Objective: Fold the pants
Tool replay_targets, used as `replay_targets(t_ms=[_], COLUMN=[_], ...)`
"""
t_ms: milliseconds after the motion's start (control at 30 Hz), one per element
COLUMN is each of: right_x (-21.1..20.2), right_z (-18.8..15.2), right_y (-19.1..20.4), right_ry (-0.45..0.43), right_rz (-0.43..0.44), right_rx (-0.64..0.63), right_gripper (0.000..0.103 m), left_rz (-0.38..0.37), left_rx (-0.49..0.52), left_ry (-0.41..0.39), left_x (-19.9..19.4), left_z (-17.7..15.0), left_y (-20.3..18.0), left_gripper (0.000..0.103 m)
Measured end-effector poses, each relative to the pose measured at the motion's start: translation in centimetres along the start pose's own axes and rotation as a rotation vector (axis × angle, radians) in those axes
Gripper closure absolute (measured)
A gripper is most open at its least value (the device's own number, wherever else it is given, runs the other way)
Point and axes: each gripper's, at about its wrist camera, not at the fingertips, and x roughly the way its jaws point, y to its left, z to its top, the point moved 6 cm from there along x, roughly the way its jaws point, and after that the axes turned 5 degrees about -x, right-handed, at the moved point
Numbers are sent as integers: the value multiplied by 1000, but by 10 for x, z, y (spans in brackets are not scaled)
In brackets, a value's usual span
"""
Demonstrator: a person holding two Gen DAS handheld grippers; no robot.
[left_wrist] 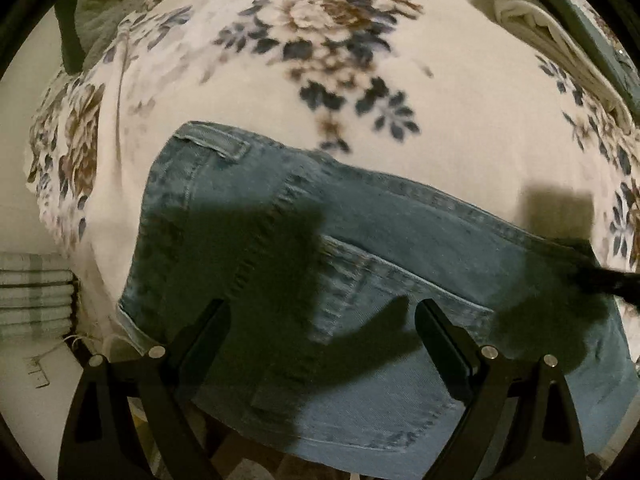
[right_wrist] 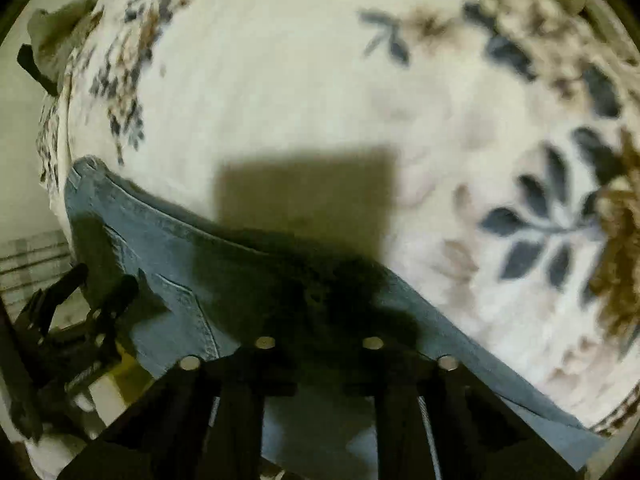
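The left claw (left_wrist: 322,320) hovers wide open, holding nothing, over the jeans (left_wrist: 360,248) at the bed's (left_wrist: 460,92) near edge. The right claw's (right_wrist: 318,344) opening cannot be told. No writing is legible.

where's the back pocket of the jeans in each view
Left wrist view: the back pocket is lower centre, between the left gripper fingers.
Right wrist view: it sits lower left, on the jeans beside the left gripper.
Shared landmark: the floral blanket beyond the jeans' far edge.
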Motion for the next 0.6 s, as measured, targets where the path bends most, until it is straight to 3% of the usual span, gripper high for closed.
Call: replay_targets(t_ms=[67, 233, 367, 400, 467, 500, 600], right_x=[-21, -24, 1, 11, 36, 39, 22], right_z=[1, -7, -3, -2, 0, 1, 8], right_y=[-12, -28, -16, -15, -8, -6, 6], right_ry=[-54, -33, 47, 71, 143, 145, 94], right_rz=[17, 108, 139, 118, 71, 24, -87], right_rx=[91, 208, 209, 205, 169, 146, 95], right_gripper=[99, 98, 56, 55, 57, 81, 92], left_rz=[-35, -75, -86, -86, -81, -81, -86], left_rx=[-15, -36, -38, -36, -37, -39, -42], left_ry=[7, 26, 20, 17, 17, 19, 20], left_x=[-1, 3, 3, 4, 6, 5, 8], left_z=[4, 10, 26, 28, 33, 33, 38], left_y=[7, 19, 27, 30, 36, 35, 48], left_gripper=[9, 9, 9, 9, 9, 9, 9])
